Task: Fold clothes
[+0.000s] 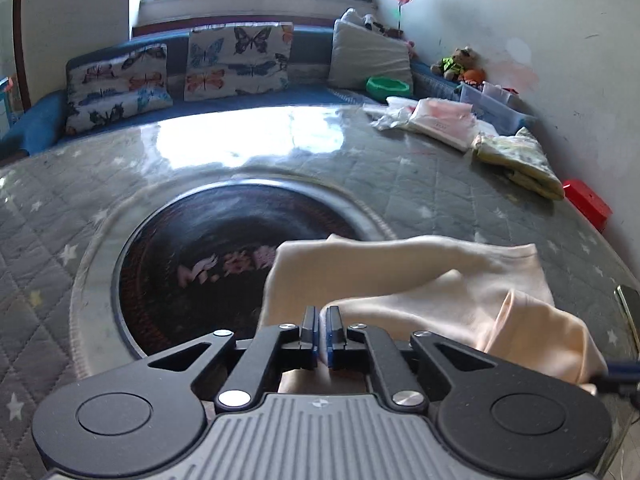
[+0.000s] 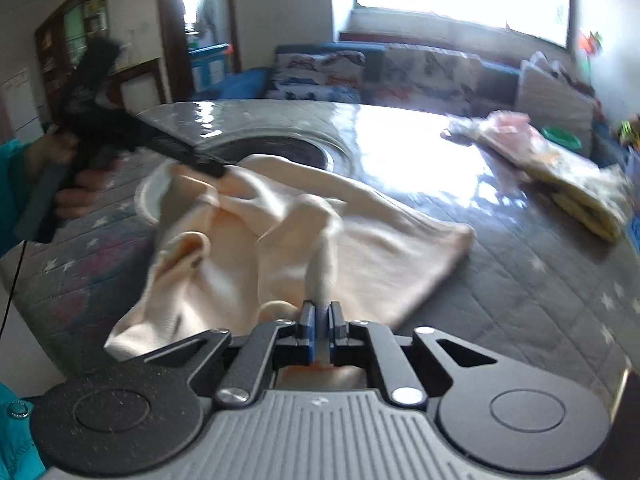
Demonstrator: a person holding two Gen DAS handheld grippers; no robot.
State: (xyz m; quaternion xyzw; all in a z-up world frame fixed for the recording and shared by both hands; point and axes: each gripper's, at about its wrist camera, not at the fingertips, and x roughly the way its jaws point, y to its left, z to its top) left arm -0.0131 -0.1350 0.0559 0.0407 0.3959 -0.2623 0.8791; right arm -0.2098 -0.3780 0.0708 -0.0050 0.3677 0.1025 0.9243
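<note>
A cream-coloured garment [image 2: 360, 236] lies crumpled on the grey quilted table top [image 2: 520, 280], partly lifted at two points. My right gripper [image 2: 321, 312] is shut on a pinched ridge of the garment at its near edge. My left gripper [image 1: 322, 318] is shut on another edge of the same garment [image 1: 420, 280]; in the right wrist view it shows at the left [image 2: 218, 170], held by a hand, gripping the garment's far corner. The cloth stretches between the two grippers.
A round black inset [image 1: 200, 264] sits in the table's middle. Folded clothes [image 1: 516, 160] and plastic-wrapped items [image 1: 436, 120] lie at the far right. A red box [image 1: 588, 204] is at the right edge. A sofa with butterfly cushions [image 1: 236, 62] stands behind.
</note>
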